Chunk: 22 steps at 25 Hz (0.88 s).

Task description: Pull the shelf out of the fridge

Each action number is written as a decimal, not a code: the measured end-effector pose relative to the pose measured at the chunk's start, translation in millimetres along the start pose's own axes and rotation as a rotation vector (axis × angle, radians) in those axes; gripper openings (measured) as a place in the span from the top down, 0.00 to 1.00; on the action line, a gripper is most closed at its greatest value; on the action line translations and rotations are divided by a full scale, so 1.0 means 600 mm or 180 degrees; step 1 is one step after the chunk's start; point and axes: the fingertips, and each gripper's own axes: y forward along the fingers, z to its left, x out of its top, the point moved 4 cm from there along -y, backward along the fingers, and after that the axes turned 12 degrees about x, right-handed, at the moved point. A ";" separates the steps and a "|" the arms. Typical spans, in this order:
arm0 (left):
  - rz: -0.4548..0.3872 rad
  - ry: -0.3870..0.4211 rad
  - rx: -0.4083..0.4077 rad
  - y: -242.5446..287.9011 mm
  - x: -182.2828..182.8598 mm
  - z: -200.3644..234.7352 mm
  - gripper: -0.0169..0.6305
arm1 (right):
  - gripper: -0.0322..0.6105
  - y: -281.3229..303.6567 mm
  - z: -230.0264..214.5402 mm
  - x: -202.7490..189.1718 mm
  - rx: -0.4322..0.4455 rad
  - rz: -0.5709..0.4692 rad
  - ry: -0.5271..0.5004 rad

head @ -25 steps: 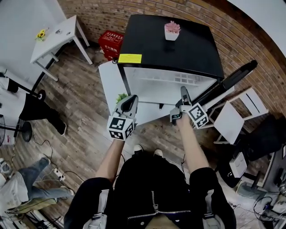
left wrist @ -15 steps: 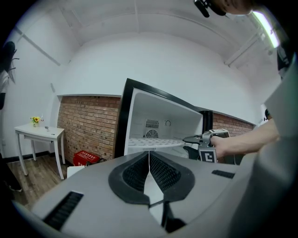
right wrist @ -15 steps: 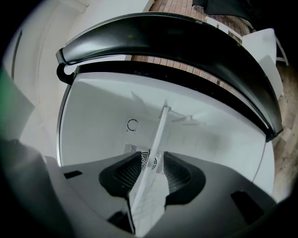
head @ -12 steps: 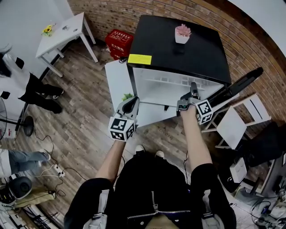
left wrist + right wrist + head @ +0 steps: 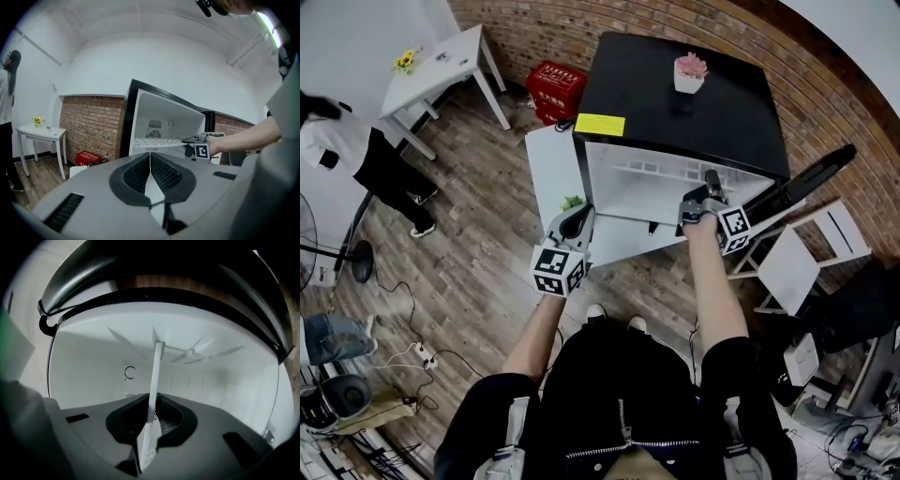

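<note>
The right claw (image 5: pixel 711 178) is gripping the fridge's (image 5: pixel 675 94) shelf (image 5: pixel 652 170).
Its jaws have just been closing on the edge; the left claw (image 5: pixel 577 217) is hanging shut, empty.

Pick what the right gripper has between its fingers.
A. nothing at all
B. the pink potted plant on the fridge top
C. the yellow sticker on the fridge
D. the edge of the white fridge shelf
D: in the right gripper view the right gripper has just been closing, and its fingers now press on the thin white fridge shelf, seen edge-on between them.
</note>
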 end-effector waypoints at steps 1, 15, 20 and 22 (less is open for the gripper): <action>0.0000 -0.0001 -0.0005 -0.002 0.000 -0.001 0.94 | 0.92 -0.002 0.001 -0.001 0.0004 0.0008 0.0033; 0.0024 -0.0130 -0.0012 -0.004 -0.007 -0.012 0.94 | 0.92 -0.008 0.001 0.000 -0.0008 0.0108 0.0125; 0.0034 -0.0388 -0.0108 0.002 -0.013 -0.024 0.92 | 0.92 -0.009 0.000 -0.001 -0.0018 0.0142 0.0142; 0.0053 -0.0557 -0.0171 0.006 -0.018 -0.032 0.76 | 0.92 -0.010 0.000 -0.001 -0.0035 0.0148 0.0166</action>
